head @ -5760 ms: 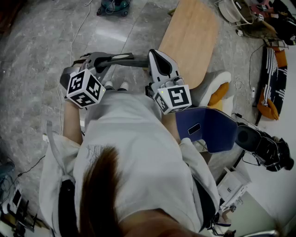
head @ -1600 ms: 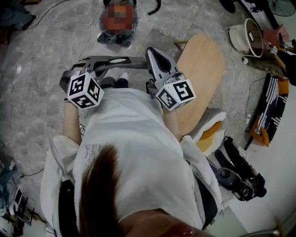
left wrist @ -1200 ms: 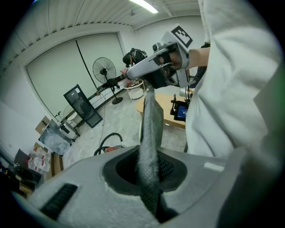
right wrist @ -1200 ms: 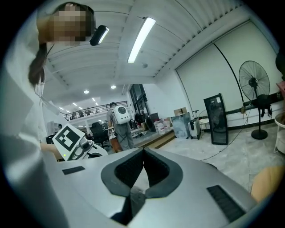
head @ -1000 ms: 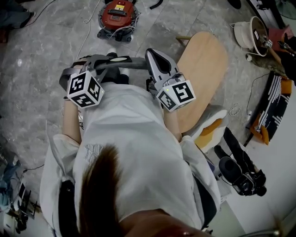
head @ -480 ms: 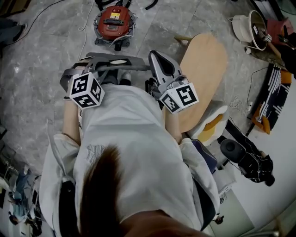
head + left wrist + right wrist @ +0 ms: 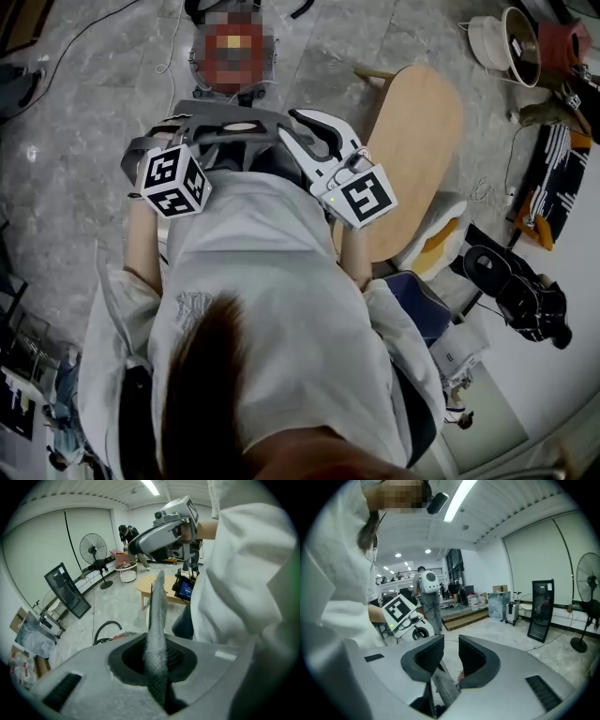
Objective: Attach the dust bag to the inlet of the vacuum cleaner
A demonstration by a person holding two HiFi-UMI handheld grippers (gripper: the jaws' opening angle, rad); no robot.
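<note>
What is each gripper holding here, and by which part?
The left gripper is shut on the thin edge of the grey perforated fabric dust bag. The right gripper grips nothing: its jaws are opening, a grey strip lying low between them.

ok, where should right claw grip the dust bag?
The dust bag: thin flat sheet pinched in left claw. Probably take its far end from the right, pads on flat faces; jaws of right claw are opening, that end between them.
</note>
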